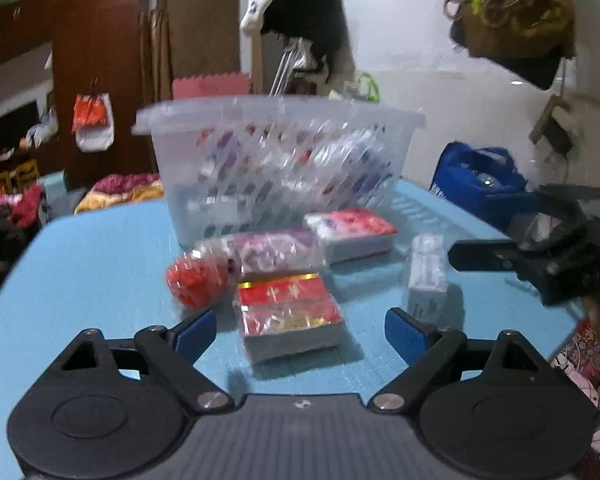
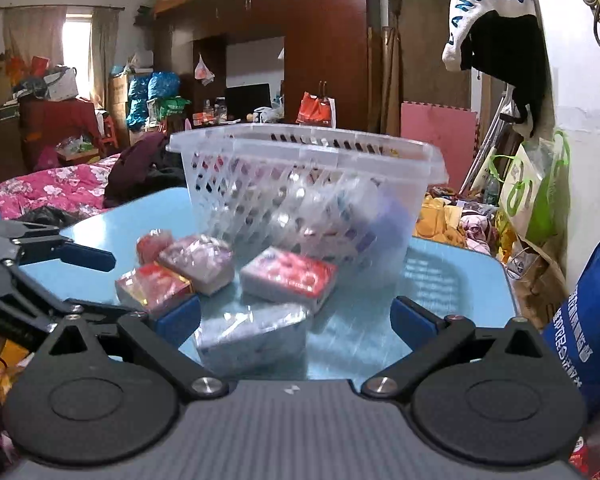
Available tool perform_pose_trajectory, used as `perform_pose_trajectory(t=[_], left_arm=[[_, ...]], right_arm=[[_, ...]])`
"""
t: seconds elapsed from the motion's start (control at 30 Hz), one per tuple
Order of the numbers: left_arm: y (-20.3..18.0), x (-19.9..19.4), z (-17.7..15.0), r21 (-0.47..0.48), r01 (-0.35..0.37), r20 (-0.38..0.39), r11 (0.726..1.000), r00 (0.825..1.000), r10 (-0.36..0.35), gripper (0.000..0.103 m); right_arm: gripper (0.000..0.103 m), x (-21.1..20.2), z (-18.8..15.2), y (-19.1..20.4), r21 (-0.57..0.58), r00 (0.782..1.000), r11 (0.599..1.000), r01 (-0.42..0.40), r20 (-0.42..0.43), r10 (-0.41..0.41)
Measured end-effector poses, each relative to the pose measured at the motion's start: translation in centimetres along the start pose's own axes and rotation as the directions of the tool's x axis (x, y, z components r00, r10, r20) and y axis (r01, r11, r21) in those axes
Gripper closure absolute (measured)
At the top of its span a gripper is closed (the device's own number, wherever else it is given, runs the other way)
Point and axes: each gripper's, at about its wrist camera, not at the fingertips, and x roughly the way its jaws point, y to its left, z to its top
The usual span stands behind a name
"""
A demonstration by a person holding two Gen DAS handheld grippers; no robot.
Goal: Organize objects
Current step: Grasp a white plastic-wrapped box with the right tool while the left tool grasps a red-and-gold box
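A clear slatted plastic basket (image 1: 280, 160) stands toward the far side of a light blue table (image 1: 100, 264), and wrapped packets can be seen through its walls, though blur hides what they are. In front of the basket five loose items lie on the tabletop. In the left wrist view a red and gold tissue pack (image 1: 290, 316) lies closest, directly ahead of the left gripper (image 1: 300, 330), whose blue-padded fingers are spread wide and grasp nothing; the pack sits between and just beyond the fingertips without clearly touching either. Just left of it is a round red mesh-wrapped item (image 1: 196, 280), and behind it a purple patterned tissue pack (image 1: 276, 248), which touches a red and white tissue pack (image 1: 350, 234) lying just in front of the basket wall. A pale white and blue tissue pack (image 1: 427, 276) stands apart to the right, near the right gripper's black finger (image 1: 484, 258). In the right wrist view the right gripper (image 2: 296, 324) is likewise spread open and empty, with that pale pack (image 2: 252, 338) lying between its fingers and nearest its left pad. Beyond the table sit a blue shopping bag (image 1: 476, 184) against the white wall and a pink flowered quilt (image 2: 48, 192) on a bed
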Motion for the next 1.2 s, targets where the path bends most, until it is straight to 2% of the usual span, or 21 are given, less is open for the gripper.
perform_pose_trajectory(t=[0.1,0.13,0.17,0.2,0.23,0.4,0.57,0.63,0.7,0.9,1.2], left_arm=[[-0.5,0.9,-0.5,-0.002,-0.011,-0.011,1.0,1.0,0.011,0.01],[-0.4,1.2,-0.4,-0.01,-0.012,-0.014,1.0,1.0,0.012,0.013],[-0.4,1.3,-0.5,-0.021,-0.013,-0.014,1.0,1.0,0.013,0.017],[-0.2,1.4,-0.6,-0.034,-0.015,-0.015,0.999,1.0,0.014,0.032],[0.0,1.3,-0.8,-0.051,-0.023,-0.01,0.998,1.0,0.023,0.037],[1.2,-0.3,-1.0,-0.058,-0.048,0.058,0.997,0.997,0.051,0.038],[2.2,-2.1,-1.1,-0.06,-0.011,0.105,0.998,0.994,0.017,0.037],[2.3,-2.5,-1.0,-0.054,-0.007,0.118,0.999,0.993,0.014,0.037],[2.5,-2.8,-0.9,-0.054,-0.008,0.13,0.998,0.991,0.015,0.037],[3.1,-3.4,-0.9,-0.064,-0.012,0.168,0.998,0.986,0.023,0.037],[3.0,-3.3,-1.1,-0.049,-0.006,0.18,0.999,0.984,0.015,0.037]], right_arm=[[0.0,0.3,-0.3,0.1,0.004,0.999,0.999,-0.047,-0.019,0.047],[0.0,0.7,-0.2,0.3,-0.014,0.998,0.998,-0.058,-0.032,0.057],[0.0,0.8,-0.2,0.4,-0.027,0.997,0.998,-0.058,-0.044,0.057],[0.0,1.1,-0.3,0.7,-0.043,0.997,0.998,-0.055,-0.058,0.053],[0.0,1.3,-0.5,0.9,-0.057,0.996,0.997,-0.058,-0.072,0.054],[0.0,2.1,-1.6,1.8,-0.077,0.993,0.995,-0.067,-0.098,0.059],[0.0,2.5,-1.8,2.0,-0.085,0.992,0.993,-0.084,-0.106,0.075],[0.005,2.6,-1.9,2.2,-0.096,0.992,0.992,-0.077,-0.107,0.066],[0.025,2.6,-2.1,2.2,-0.098,0.993,0.993,-0.071,-0.106,0.06],[0.026,1.4,-2.1,2.4,-0.106,0.996,0.992,-0.066,-0.071,0.059],[0.026,0.4,-1.7,2.0,-0.082,0.998,0.995,-0.054,-0.027,0.052]])
